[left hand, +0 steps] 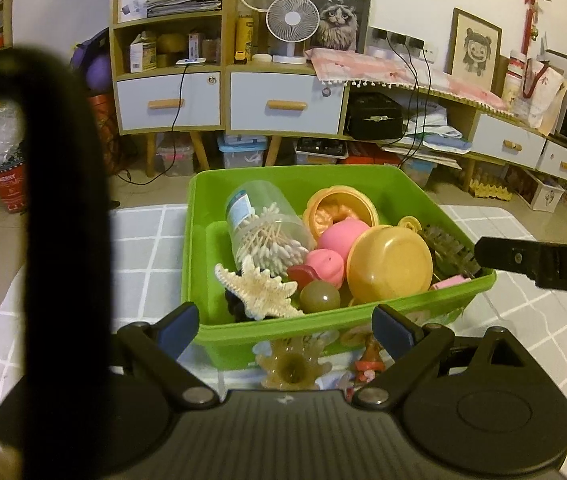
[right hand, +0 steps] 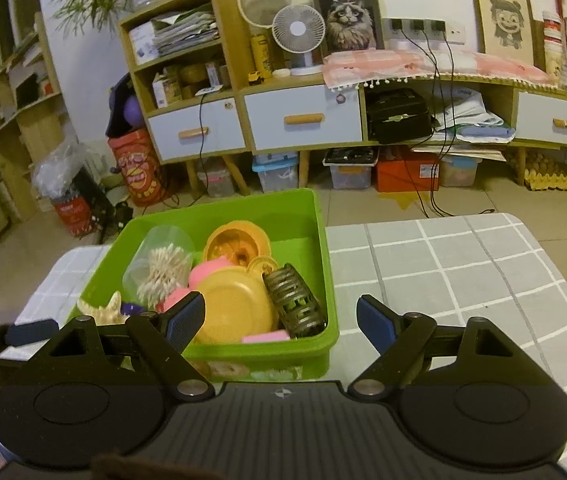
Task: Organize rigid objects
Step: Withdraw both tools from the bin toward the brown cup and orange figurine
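Both sets of fingers spread and empty, left gripper [left hand: 286, 330] and right gripper [right hand: 281, 322] low in frame before the crowded green bin [left hand: 459, 294] mid-frame on the table [right hand: 463, 272]; risk: nudging its near wall, toppling the heaped yellow bowl [left hand: 390, 270].

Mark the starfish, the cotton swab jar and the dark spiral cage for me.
starfish [left hand: 257, 290], left wrist view, centre of its body.
cotton swab jar [left hand: 261, 226], left wrist view, clear side wall.
dark spiral cage [right hand: 295, 300], right wrist view, middle of its ribs.
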The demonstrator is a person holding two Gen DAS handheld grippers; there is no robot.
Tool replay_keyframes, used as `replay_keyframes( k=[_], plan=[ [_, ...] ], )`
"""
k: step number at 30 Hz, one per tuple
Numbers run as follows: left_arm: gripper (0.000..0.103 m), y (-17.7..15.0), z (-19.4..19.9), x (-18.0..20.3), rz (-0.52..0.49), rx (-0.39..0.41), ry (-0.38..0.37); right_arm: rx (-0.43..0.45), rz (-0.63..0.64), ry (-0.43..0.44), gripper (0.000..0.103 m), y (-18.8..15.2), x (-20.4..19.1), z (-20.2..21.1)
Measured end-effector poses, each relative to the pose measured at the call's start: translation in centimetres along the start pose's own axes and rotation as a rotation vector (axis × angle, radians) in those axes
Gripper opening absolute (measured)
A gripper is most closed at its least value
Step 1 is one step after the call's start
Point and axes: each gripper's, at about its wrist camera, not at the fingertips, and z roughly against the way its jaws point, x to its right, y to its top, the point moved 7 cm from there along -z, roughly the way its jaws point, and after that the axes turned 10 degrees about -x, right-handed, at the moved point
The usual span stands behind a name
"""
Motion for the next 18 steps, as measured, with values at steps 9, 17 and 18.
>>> replay_keyframes(
  k=[9,17,18],
  plan=[
    [0.076,-1.4,0.7,-1.1,0.02,-0.055,-0.004,-0.046,0.044,-0.013,0.092,-1.5,0.0,0.7],
    [0.078,-3.0,0.1,-1.3,0.026,-0.115,-0.002,-0.092,0.073,-0.038,0.098,-3.2,0.4,0.7],
    [0.078,-3.2,-0.1,-1.3,0.026,-0.118,-0.003,-0.098,0.077,-0.042,0.098,-3.4,0.3,0.7]
  ],
)
